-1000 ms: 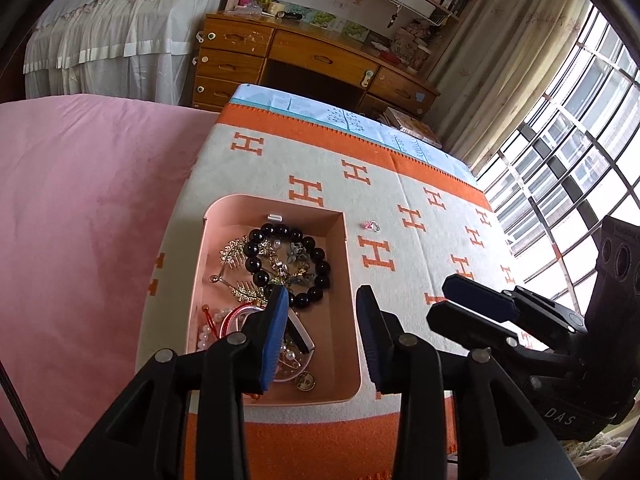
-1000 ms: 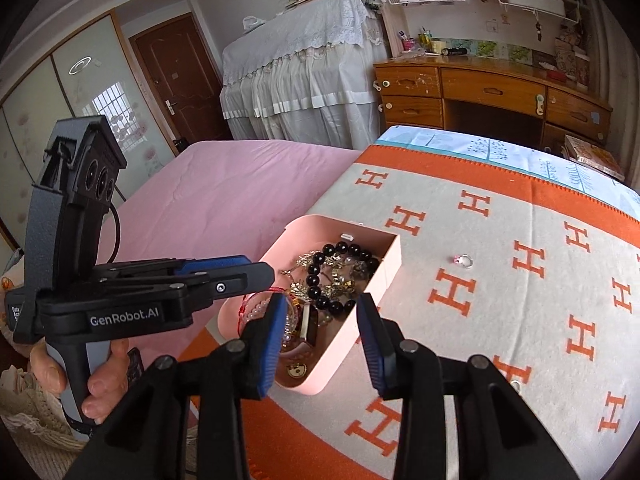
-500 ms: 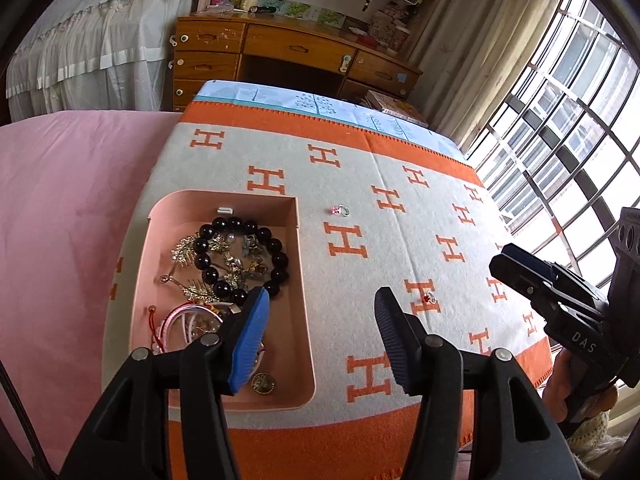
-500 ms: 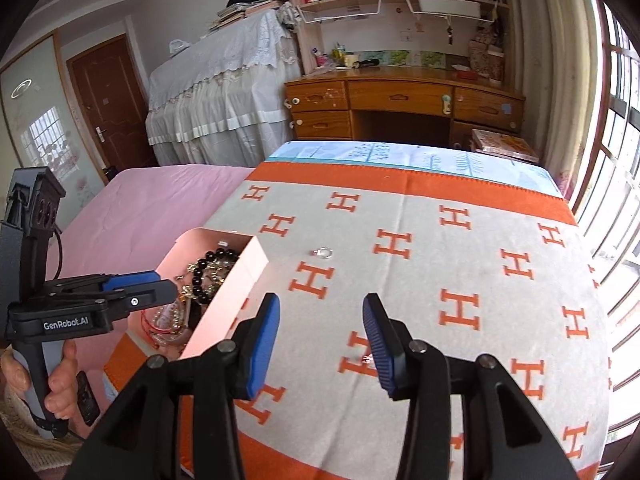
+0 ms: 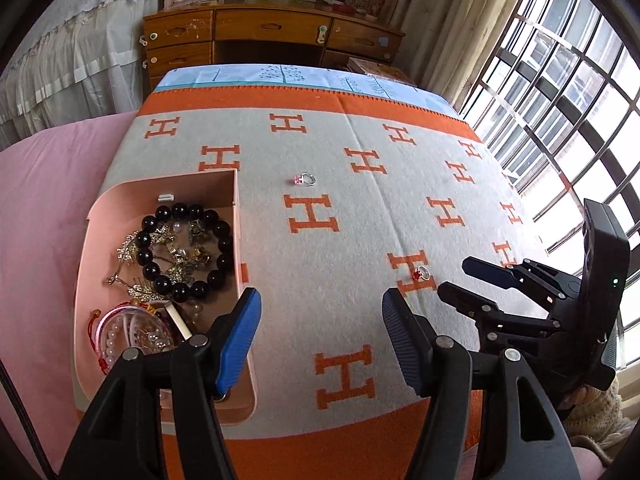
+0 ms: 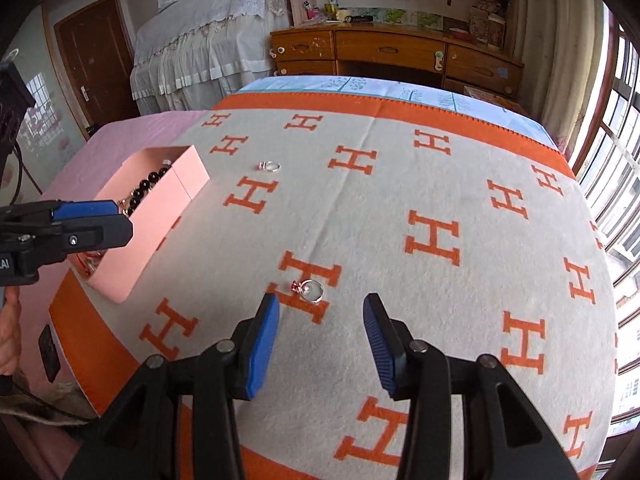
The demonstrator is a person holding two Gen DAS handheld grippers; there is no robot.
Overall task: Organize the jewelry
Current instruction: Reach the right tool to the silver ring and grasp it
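A pink tray point(image 5: 240, 216) point(image 6: 176, 196) on the left of the orange-and-grey blanket holds a black bead bracelet point(image 5: 184, 248), gold brooches and a pearl-and-red-cord bracelet point(image 5: 132, 332). A silver ring with a red stone point(image 5: 421, 273) point(image 6: 310, 290) lies on the blanket just ahead of my right gripper point(image 6: 320, 336), which is open and empty. A silver ring with a pink stone point(image 5: 305, 179) point(image 6: 270, 166) lies farther back. My left gripper point(image 5: 320, 336) is open and empty, beside the tray's right wall.
The blanket point(image 5: 360, 208) covers a bed with a pink sheet point(image 5: 44, 208) on the left. A wooden desk point(image 5: 272, 40) stands beyond the far end. Barred windows point(image 5: 568, 80) are on the right.
Both grippers have swung right, away from the tray, and opened wider. The right gripper has moved over to the red-stone ring.
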